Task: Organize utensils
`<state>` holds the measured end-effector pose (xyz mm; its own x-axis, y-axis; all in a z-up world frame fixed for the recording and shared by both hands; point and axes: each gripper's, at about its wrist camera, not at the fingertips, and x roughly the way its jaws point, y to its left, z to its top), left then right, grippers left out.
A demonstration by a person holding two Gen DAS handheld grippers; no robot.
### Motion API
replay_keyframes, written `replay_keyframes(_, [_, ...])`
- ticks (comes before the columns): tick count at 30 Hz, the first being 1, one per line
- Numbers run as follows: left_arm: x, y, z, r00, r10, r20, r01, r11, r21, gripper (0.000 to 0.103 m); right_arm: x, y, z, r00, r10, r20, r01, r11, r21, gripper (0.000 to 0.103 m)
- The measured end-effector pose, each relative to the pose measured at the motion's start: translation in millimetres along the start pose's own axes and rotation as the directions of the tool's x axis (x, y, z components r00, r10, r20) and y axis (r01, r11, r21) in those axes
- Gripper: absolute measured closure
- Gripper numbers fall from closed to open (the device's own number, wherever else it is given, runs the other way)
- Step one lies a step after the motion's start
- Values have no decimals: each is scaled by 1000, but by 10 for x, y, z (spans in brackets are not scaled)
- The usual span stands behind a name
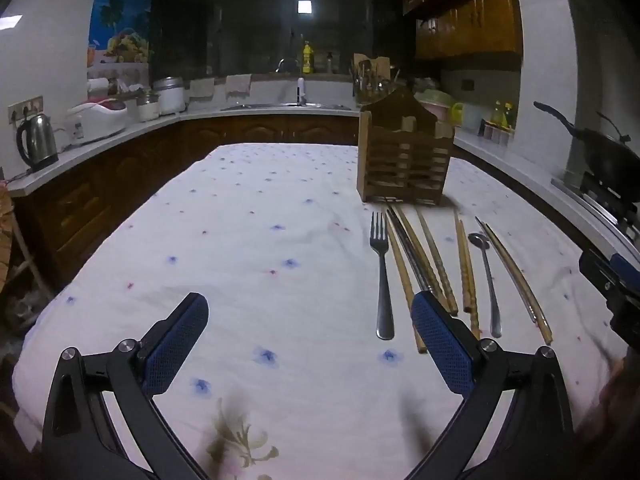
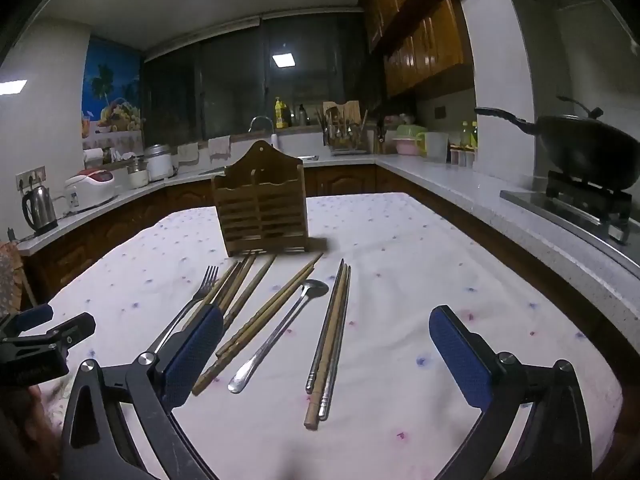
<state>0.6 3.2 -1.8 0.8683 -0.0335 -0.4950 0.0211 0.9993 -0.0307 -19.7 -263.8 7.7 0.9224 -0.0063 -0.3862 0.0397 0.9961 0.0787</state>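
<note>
A wooden utensil holder [image 1: 405,156] [image 2: 262,210] stands upright on the cloth-covered table [image 1: 248,240] [image 2: 420,264]. In front of it lie a metal fork [image 1: 382,276] [image 2: 188,306], a metal spoon [image 1: 486,276] [image 2: 280,330], and several wooden and metal chopsticks [image 1: 432,264] [image 2: 332,336]. My left gripper [image 1: 310,312] hovers open over bare cloth, to the left of the fork, holding nothing. My right gripper [image 2: 326,326] is open above the near ends of the chopsticks and spoon, with nothing gripped. Its left finger hides the fork's handle end.
Kitchen counters [image 2: 460,184] run around the table on three sides. A kettle [image 1: 36,144] and rice cooker [image 1: 98,118] sit at left, a black wok [image 2: 588,152] on the stove at right. The other gripper shows at each view's edge [image 2: 40,336] [image 1: 616,280].
</note>
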Motion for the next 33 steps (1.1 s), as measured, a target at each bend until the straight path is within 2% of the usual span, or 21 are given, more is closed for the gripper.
replay_keyframes(7, [-78,9,11,999,17,40,-18,1000,12,0,-43,87,-46,1000,1,2,-1,1000,2,0])
replay_keyframes(15, [-236,-56,36,994,33,106,-38,998,48,0,-139,98,-37,998,22,60,-22,1000,-1,0])
replay_keyframes(19, [-251,-75,35,993,32,111,-38,998,54,0,-181,105,-20,996,37,84,-37,999,-2,0])
replay_keyframes(33, [-264,-82,56,992,33,119,-39,998,45,0,-169,129,-13,995,58,80,-58,998,-3,0])
